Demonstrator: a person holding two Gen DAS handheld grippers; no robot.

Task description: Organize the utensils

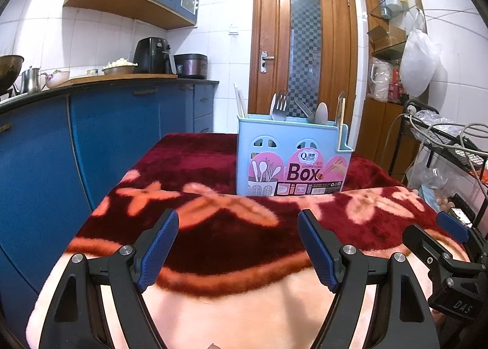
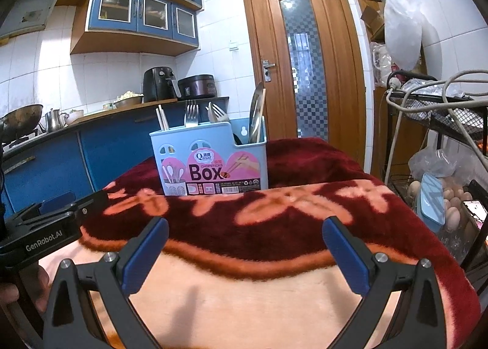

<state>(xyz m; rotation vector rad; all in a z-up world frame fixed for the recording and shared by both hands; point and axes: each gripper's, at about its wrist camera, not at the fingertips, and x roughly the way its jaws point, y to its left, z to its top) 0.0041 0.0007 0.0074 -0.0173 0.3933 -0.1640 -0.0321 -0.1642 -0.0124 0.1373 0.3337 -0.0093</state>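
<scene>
- A light blue plastic utensil box (image 1: 294, 163) stands upright toward the far side of a surface covered by a plush red and peach blanket (image 1: 213, 236), in a home kitchen.
- Inside the box, standing on end: forks (image 1: 279, 106), a spoon (image 1: 321, 112), pale chopsticks (image 1: 239, 102) at the left end, and a wooden-handled tool (image 1: 341, 114) in the lower right-hand compartment.
- The left tongs (image 1: 238, 250) are spread wide with nothing between them, hovering over the near edge of the blanket, well apart from the box.
- The right tongs (image 2: 245, 254) are likewise spread and empty, just beside the left ones.
- No loose utensils show on the blanket, so the sorting looks largely done.
- Handling, as a judgement: the metal forks and spoon are stiff, smooth and likely slippery; pinching a neck just above the rim should hold best.
- The chopsticks are light and thin, and may roll.
- The box looks light and could tip or slide on the soft blanket if a utensil is tugged sideways.
</scene>
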